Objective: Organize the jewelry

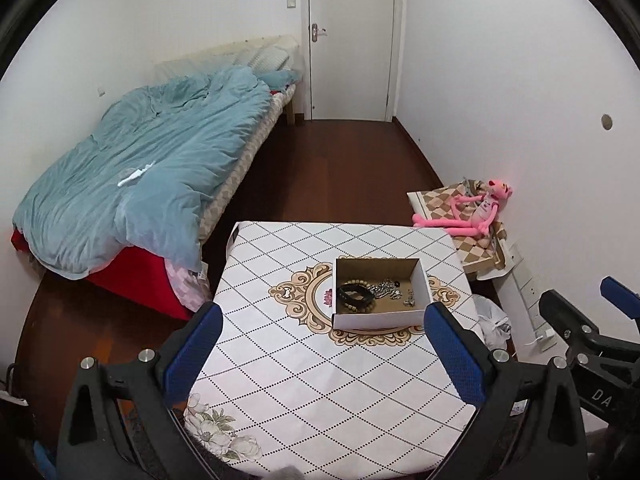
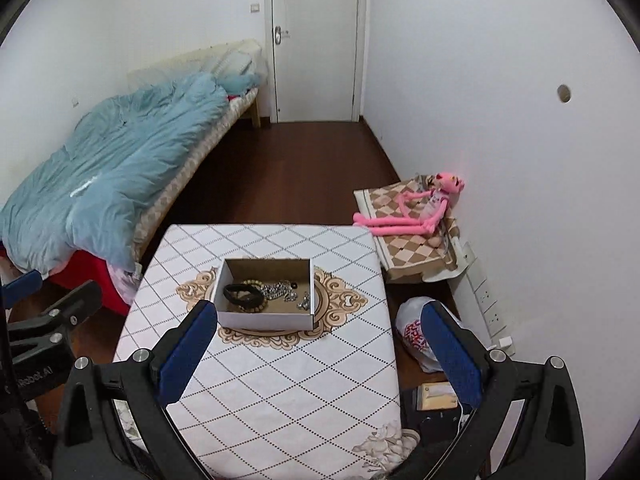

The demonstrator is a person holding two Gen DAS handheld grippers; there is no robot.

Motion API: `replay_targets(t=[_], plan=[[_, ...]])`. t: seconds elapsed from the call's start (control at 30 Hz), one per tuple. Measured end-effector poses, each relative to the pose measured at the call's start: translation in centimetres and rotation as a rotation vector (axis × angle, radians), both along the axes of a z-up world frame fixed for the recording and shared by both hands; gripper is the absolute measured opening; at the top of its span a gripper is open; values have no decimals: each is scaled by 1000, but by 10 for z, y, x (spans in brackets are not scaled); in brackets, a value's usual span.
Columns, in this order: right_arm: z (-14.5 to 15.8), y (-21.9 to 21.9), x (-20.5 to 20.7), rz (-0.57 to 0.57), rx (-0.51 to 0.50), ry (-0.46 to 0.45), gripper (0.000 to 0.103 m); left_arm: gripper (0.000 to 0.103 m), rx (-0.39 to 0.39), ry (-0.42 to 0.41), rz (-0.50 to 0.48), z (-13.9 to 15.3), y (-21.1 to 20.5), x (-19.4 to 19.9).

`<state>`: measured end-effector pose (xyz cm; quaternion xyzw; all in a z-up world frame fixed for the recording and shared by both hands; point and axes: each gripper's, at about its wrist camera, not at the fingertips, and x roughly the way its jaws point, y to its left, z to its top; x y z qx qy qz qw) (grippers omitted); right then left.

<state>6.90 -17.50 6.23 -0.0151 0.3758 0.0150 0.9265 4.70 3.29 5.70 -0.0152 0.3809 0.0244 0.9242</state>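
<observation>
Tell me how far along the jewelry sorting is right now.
Apparently all that is in view is already done: the black bracelet, beaded bracelet and silver chains lie inside the cardboard box. In hand: nothing; the left hand-held gripper and right hand-held gripper are open and empty. Left: no loose jewelry shows on the table.

Both fisheye views are set high over the near edge of the table (image 1: 280, 380), angled down and forward toward the door (image 1: 350, 40). The left wrist view is placed left of the cardboard box (image 1: 380, 320) — the right wrist view further right. Shared: table, box, bed (image 2: 100, 168), pink plush toy (image 2: 420, 208) — all seen from well back.
</observation>
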Motion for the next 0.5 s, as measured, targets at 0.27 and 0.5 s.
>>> replay_targets(t=[0.27, 0.5], plan=[[20, 0, -23, 1, -5, -23, 103, 103, -16, 9, -6, 11, 0, -16], [21, -5, -20, -9, 7, -2, 103, 103, -10, 28, 1, 9, -4, -11]])
